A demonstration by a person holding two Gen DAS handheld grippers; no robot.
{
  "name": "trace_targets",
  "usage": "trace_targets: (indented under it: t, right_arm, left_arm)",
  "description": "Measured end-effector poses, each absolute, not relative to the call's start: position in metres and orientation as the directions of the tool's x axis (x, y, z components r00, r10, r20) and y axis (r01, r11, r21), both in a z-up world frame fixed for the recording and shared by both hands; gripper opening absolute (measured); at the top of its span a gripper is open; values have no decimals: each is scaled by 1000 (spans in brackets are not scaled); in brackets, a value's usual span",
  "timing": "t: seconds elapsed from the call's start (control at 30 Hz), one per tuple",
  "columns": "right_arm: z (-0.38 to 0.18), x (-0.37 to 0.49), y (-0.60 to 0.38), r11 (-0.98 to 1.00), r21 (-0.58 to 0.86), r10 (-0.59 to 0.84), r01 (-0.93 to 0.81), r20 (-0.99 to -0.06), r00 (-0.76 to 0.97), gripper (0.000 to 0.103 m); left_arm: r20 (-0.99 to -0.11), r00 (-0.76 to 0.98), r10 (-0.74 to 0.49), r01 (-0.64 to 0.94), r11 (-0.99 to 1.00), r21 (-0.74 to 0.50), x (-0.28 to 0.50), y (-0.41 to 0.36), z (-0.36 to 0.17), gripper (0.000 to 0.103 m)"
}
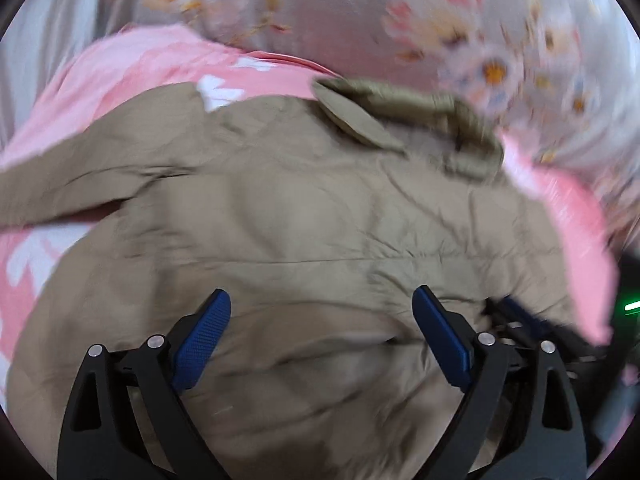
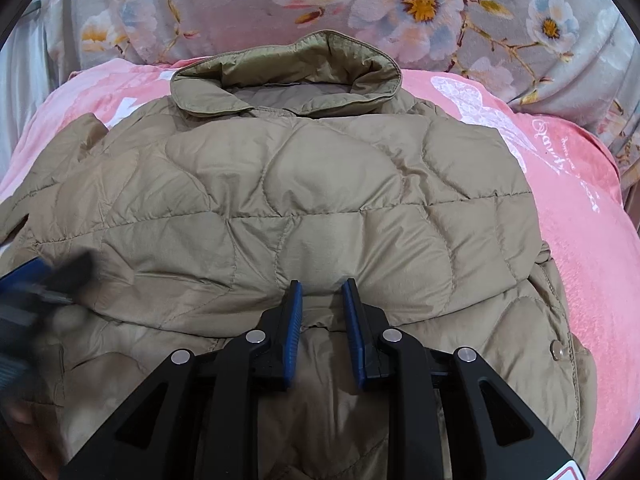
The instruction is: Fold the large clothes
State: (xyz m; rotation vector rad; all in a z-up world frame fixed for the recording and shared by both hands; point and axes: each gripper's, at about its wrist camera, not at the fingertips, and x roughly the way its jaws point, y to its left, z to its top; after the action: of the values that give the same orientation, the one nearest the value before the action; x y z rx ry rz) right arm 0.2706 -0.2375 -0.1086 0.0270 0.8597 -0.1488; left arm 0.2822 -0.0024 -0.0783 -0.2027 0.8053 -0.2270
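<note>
On pink blanket, tan quilted jacket, right hand-held gripper pinching its fold, left hand-held gripper released

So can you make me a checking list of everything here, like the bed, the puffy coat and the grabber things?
Surface: pink blanket with white print, spread under the coat.
Job's things: tan quilted coat lying flat, collar at the far end, a snap button near its right edge.
Clutter: nothing seen.
Grippers: left tool open wide above the coat, nothing between its pads; right tool pinching a fold of coat fabric.
Cables: nothing seen.
Surroundings: grey floral bedding behind the blanket; a small green light at the left view's right edge.
</note>
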Motion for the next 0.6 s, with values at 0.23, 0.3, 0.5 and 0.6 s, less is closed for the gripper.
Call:
trace_targets:
  t: [0.23,0.3,0.5,0.6]
  right_arm:
    - [-98,258,-245,983,-2,-126,185,-744,657,41]
    - [-89,240,-245,975,15,-141,221,-727,672,55]
    - [-78,185,-235,968,111,-80,226,-715,695,61]
    - [-81,170,-227,969,106,-83,225,-713,696,61]
  left_arm:
    - [-713,693,-105,-221,911,-349,275,202,-54,98]
    - [-741,671,21,-364,880,-305,281,268,-63,98]
    - [-799,587,129,-599,733,-322,299,399,-107,96]
    - [-782,608,137,-585,744,-324,309,401,-106,92]
